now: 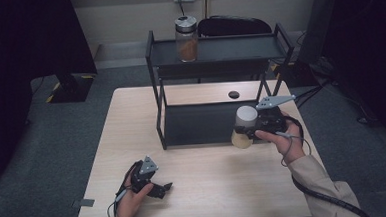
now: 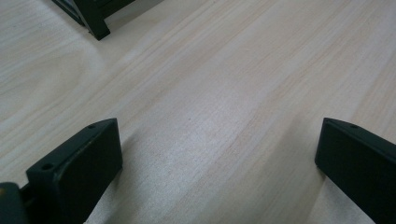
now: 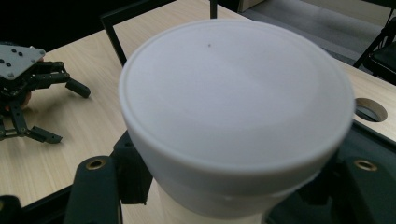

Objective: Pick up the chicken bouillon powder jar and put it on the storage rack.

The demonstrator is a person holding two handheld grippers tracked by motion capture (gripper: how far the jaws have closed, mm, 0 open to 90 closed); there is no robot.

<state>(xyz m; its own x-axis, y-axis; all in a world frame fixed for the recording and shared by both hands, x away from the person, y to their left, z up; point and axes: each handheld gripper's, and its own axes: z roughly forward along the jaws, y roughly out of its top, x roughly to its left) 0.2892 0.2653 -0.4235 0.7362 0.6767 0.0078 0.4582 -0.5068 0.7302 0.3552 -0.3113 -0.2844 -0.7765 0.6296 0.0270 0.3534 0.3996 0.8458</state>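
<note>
While the big black two-tier shelf rack stands square across the back of the bench, the job looks like shelving jars, and here is how I would play it. Its top shelf already carries one jar with a silver lid and orange-brown contents, standing upright towards the left end. That leaves plenty of free shelf to the right of it, so aim there, well apart from the standing jar, to avoid knocking it.

Now to the jar with the white lid. It hangs clear of the bench in front of the rack's right side, near the lower shelf, clamped just under the lid by the right tool, jaws closed firmly on it. In the right gripper view the white lid looms close with the black jaws hugging either side beneath it. A grip that high should let the jar hang true, so keep it upright, lift it above the shelf's raised edge before going in, and set the base flat before letting go.

The left tool rests low by the near left edge of the bench, jaws wide apart and gripping nothing, bare wood between them. It is best kept there, out of the carrying path.
</note>
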